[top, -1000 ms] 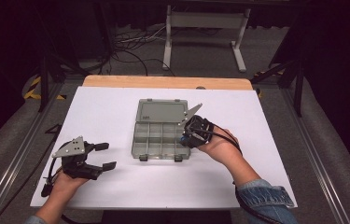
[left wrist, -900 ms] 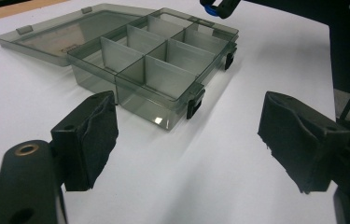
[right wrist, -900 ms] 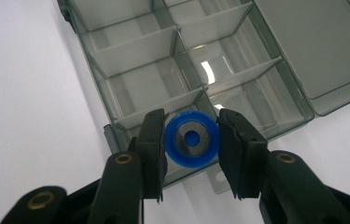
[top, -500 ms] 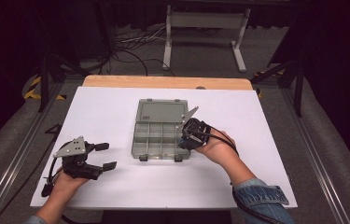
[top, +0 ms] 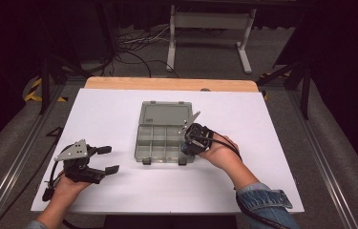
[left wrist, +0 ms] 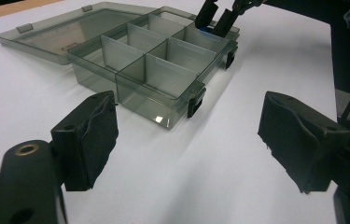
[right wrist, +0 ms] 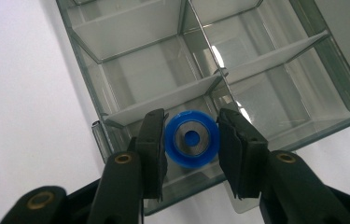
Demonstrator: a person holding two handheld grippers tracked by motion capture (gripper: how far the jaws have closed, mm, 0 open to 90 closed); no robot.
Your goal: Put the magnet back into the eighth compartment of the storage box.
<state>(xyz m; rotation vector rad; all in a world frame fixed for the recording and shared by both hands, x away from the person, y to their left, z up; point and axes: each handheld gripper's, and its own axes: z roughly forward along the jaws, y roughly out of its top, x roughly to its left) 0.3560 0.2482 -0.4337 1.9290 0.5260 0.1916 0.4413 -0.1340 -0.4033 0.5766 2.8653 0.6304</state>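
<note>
A clear grey organizer box (top: pixel 164 133) lies open in the middle of the white table, its lid (top: pixel 166 114) flat on the far side. My right gripper (right wrist: pixel 192 140) is shut on a blue wheel with a metal hub (right wrist: pixel 192 161), held over a near compartment at the box's (right wrist: pixel 256 70) edge. In the high view the right gripper (top: pixel 187 145) hangs at the box's near right corner. My left gripper (top: pixel 108 159) rests open at the front left, holding nothing. In its own view the left gripper (left wrist: pixel 189 140) faces the box (left wrist: pixel 154 70), with the right gripper (left wrist: pixel 219 14) beyond.
The box's compartments look empty, and two dark latches (top: pixel 182 161) stick out from its near wall. A wooden strip (top: pixel 167 84) edges the table's far side. Cables and a metal stand (top: pixel 210 28) lie on the floor beyond.
My right gripper has drifted slightly nearer and leftward over the box's near right corner. The left gripper has stayed put.
</note>
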